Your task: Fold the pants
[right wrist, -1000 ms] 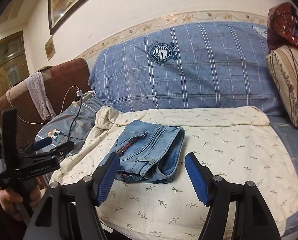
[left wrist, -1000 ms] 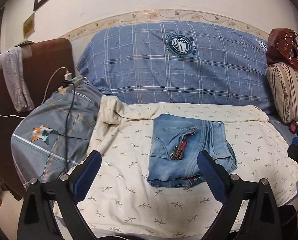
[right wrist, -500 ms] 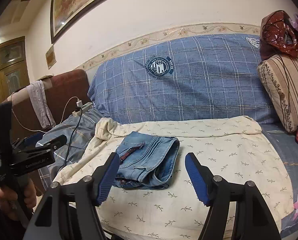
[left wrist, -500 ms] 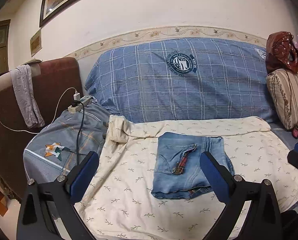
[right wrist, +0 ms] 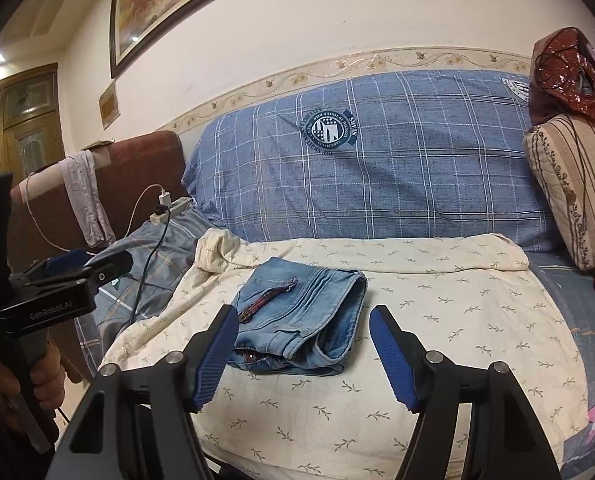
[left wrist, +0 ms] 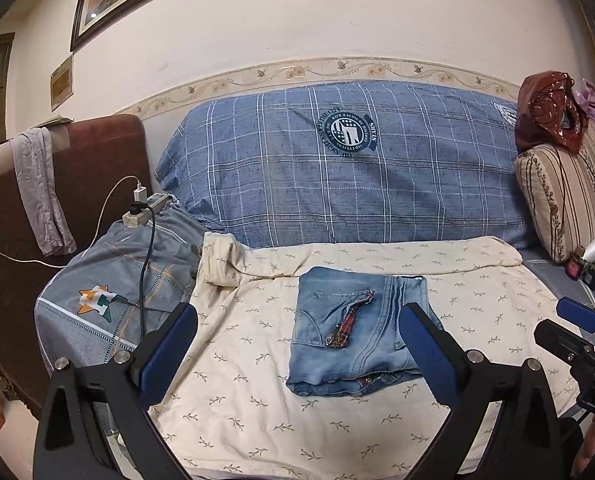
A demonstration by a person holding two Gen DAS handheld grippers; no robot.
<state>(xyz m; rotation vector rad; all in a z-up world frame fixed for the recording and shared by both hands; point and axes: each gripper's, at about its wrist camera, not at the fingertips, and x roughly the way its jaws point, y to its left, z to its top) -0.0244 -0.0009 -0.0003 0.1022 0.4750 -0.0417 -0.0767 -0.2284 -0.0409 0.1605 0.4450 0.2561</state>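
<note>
The light-blue jeans (left wrist: 357, 332) lie folded into a compact rectangle on a cream leaf-print sheet (left wrist: 257, 380), with a dark red patterned strip across the top. My left gripper (left wrist: 297, 312) is open with nothing between its pads, held back from the near edge of the jeans and apart from them. My right gripper (right wrist: 303, 314) is also open and holds nothing. It hovers just short of the jeans (right wrist: 297, 320), whose folded edge faces it on the sheet (right wrist: 437, 320). Each view shows the other tool at its edge: the right gripper (left wrist: 577, 328), and the left gripper (right wrist: 69, 276) in a person's hand.
A blue plaid cushion (left wrist: 337, 168) backs the sofa. A striped pillow (left wrist: 569, 200) with a red-brown bag (left wrist: 549, 116) on top stands at the right. On the left, a power strip (left wrist: 145, 208) with cables lies on a grey-blue cover beside a brown armrest (left wrist: 97, 168).
My left gripper has risen and drawn back, so the jeans look smaller and lower between its fingers. The right gripper has barely moved. The jeans lie unchanged.
</note>
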